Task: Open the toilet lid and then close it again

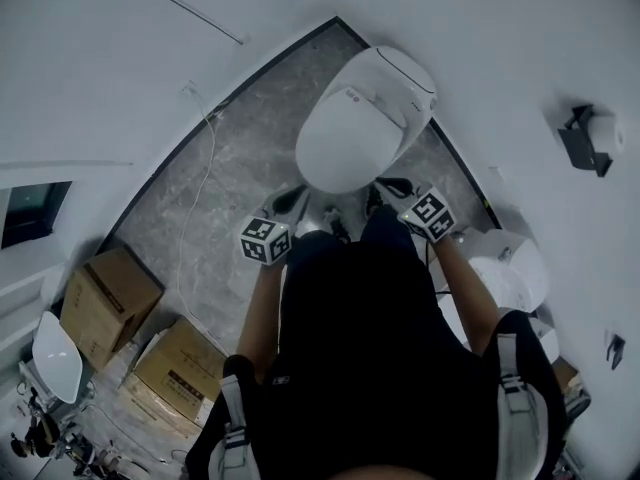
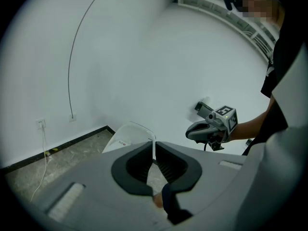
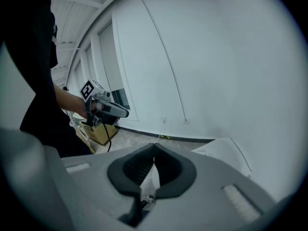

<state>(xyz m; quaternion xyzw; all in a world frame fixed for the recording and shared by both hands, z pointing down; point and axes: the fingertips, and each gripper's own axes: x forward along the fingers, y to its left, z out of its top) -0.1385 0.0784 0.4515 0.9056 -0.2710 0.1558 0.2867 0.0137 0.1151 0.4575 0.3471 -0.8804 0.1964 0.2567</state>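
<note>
White walls (image 1: 120, 58) all round, with a grey marbled floor (image 1: 230, 188) narrowing toward the far corner. In that corner, against the wall, a white toilet (image 1: 400, 78), its toilet lid (image 1: 345, 138) down flat over the bowl. On the floor off to the left, two cardboard boxes (image 1: 105, 303), side by side. In front of the dark torso, above the toilet's near edge, left gripper (image 1: 288, 201) and right gripper (image 1: 393, 184), side by side and tilted downward, both clear of the lid. Fingers of each pressed together tip to tip, nothing held between them. High on the right wall, a dark paper holder (image 1: 585, 140) with a white roll. Down the left wall, a thin cable (image 1: 205, 158) trailing onto the floor.
</note>
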